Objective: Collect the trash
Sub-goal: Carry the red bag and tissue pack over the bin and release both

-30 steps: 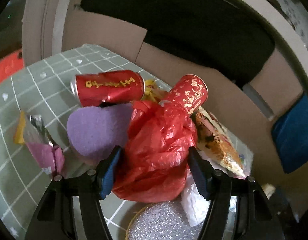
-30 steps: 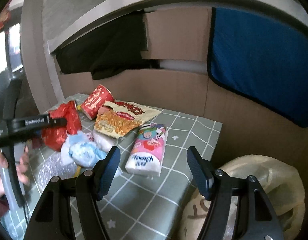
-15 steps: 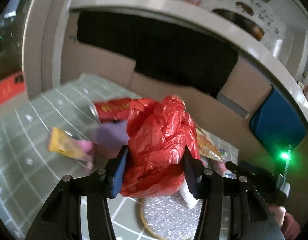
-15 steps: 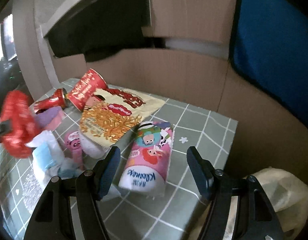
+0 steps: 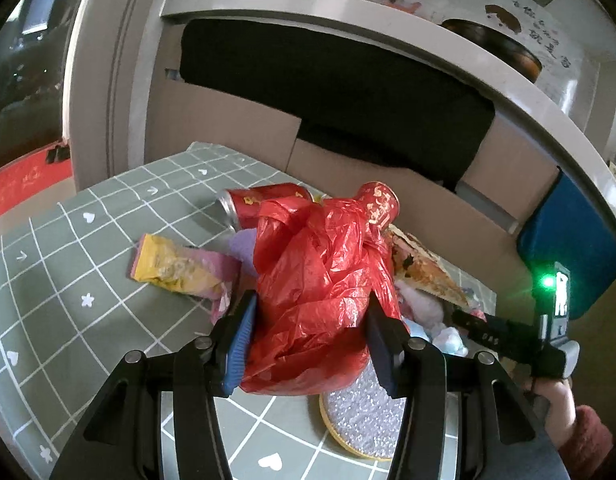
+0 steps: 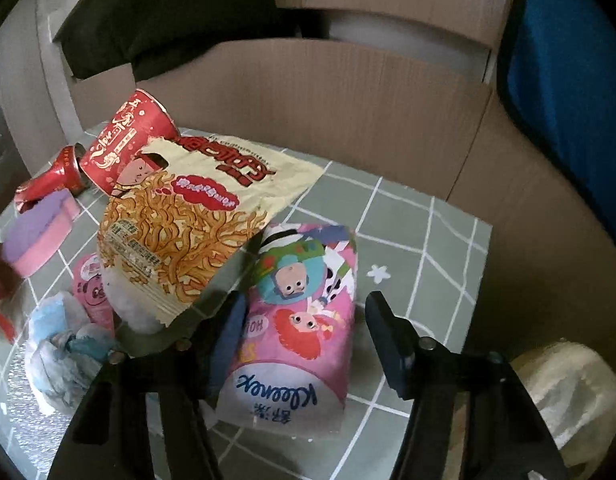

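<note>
My left gripper [image 5: 311,308] is shut on a crumpled red plastic bag [image 5: 320,264], held just above the green checked table [image 5: 67,280]. Behind the bag lie a red can [image 5: 263,202] and a red paper cup [image 5: 382,204]. In the right wrist view, a pink tissue pack [image 6: 299,320] lies flat between the fingers of my right gripper [image 6: 305,304]. Its jaws are closing. The left pad is at the pack's edge, and the right pad stands a little apart from it. A noodle wrapper [image 6: 179,216] overlaps the pack's far left corner.
A yellow-and-pink wrapper [image 5: 167,268], a purple heart sponge [image 6: 39,224], crumpled blue-white tissues [image 6: 59,344] and a glittery disc [image 5: 364,420] lie on the table. A pale bag [image 6: 568,392] sits below the table's right edge. Cardboard walls [image 6: 348,100] close off the back.
The left gripper has closed on the red bag and lifted it off the pile. The right gripper has dropped to the tissue pack, and its jaws have narrowed around it.
</note>
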Available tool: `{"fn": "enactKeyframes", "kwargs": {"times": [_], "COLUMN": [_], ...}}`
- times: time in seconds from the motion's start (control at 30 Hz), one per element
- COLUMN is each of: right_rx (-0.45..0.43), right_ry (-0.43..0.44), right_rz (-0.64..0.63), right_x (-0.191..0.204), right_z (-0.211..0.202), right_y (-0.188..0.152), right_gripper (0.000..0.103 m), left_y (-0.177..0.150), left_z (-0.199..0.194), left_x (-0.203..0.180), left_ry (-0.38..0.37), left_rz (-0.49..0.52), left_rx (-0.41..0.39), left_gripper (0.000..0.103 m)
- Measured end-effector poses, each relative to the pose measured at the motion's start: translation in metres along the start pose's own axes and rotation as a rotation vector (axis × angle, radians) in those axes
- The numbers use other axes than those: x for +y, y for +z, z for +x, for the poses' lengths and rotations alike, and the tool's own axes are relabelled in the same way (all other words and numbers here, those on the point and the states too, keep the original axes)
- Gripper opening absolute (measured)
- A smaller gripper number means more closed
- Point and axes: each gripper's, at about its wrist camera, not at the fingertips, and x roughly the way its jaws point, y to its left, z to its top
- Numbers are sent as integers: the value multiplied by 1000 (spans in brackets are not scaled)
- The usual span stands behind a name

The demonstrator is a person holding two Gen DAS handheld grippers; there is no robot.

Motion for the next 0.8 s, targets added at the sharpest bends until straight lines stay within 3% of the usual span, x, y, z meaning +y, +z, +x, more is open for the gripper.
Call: {"fn": "enactKeyframes", "kwargs": {"times": [0.17,0.37,0.53,0.8], "right_rx": [-68,-224,-292,-422], "right_ry": [100,106,108,66], "right_rz": [24,-51,-86,-60], "right_x": [-2,14,20,-8], "right_z": [-35,-115,-162,-232], "right_y": [-11,-33,-48,-64], "right_gripper": [40,40,40,40], "left_y": [-1,2,1,-5], "left_z": [-8,-33,-59,-81], "left_x": [-7,-31,-58,-113], "left_ry": [-9,-30,-37,-108], "left_rz": [15,46,79,157], "left_rx": [-13,-57,-82,-93], "left_gripper": [52,52,52,52]}}
